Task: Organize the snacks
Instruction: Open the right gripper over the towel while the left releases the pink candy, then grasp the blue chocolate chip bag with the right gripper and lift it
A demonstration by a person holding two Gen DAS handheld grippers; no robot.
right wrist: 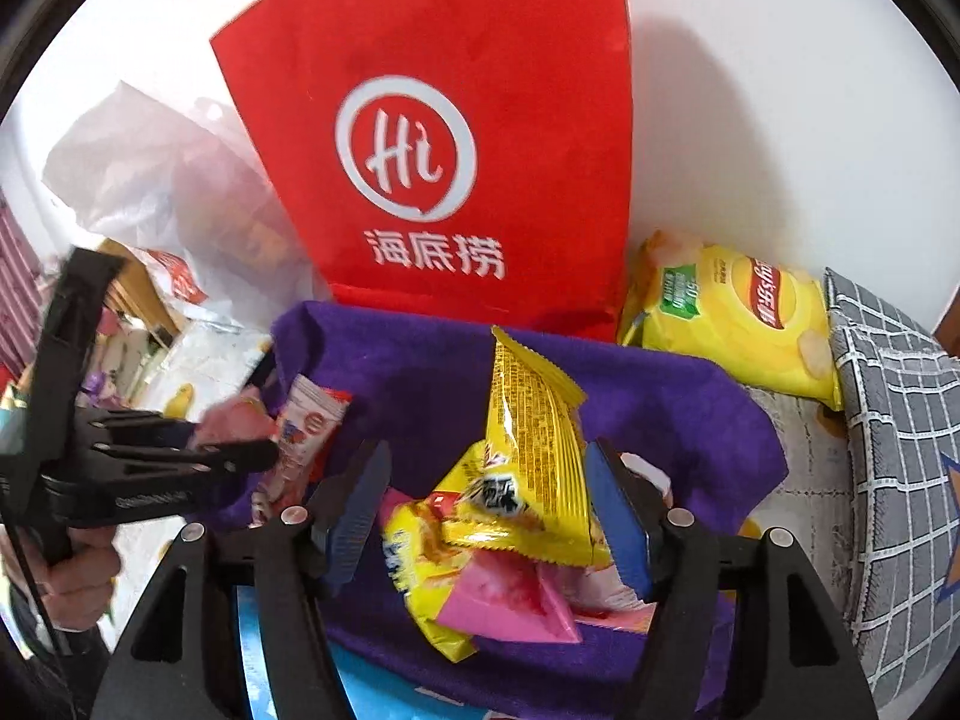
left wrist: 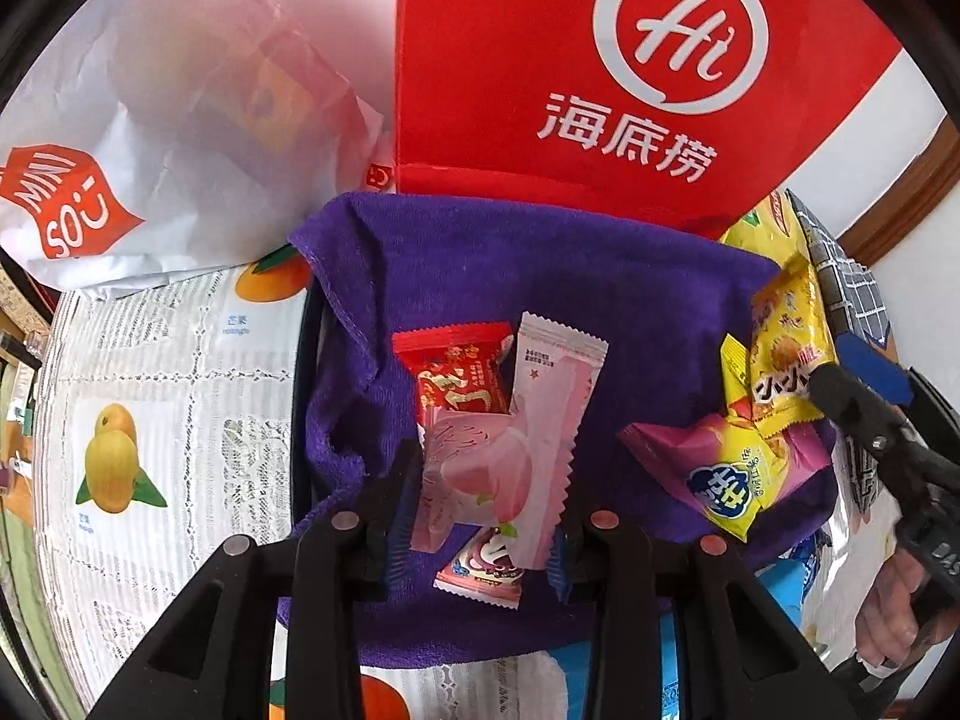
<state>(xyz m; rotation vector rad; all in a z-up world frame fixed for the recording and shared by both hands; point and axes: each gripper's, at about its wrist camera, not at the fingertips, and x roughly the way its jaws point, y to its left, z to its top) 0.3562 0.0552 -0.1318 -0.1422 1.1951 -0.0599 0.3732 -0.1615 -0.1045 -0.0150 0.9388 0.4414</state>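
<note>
Leftmost, crumpled white plastic bag point(left wrist: 180, 90), contents blurred. Left gripper point(left wrist: 474, 516) clamps pale pink snack wrappers point(left wrist: 480, 468) over purple terry cloth point(left wrist: 540, 276); lower packet half hidden. Right gripper point(right wrist: 486, 516), jaws apart, straddles yellow foil snack packet point(right wrist: 534, 456) without pressing. Behind, red paper bag point(right wrist: 450, 120), top cut off.

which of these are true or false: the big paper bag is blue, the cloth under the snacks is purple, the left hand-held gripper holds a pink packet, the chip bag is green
1. The big paper bag is blue: false, it is red.
2. The cloth under the snacks is purple: true.
3. The left hand-held gripper holds a pink packet: true.
4. The chip bag is green: false, it is yellow.
</note>
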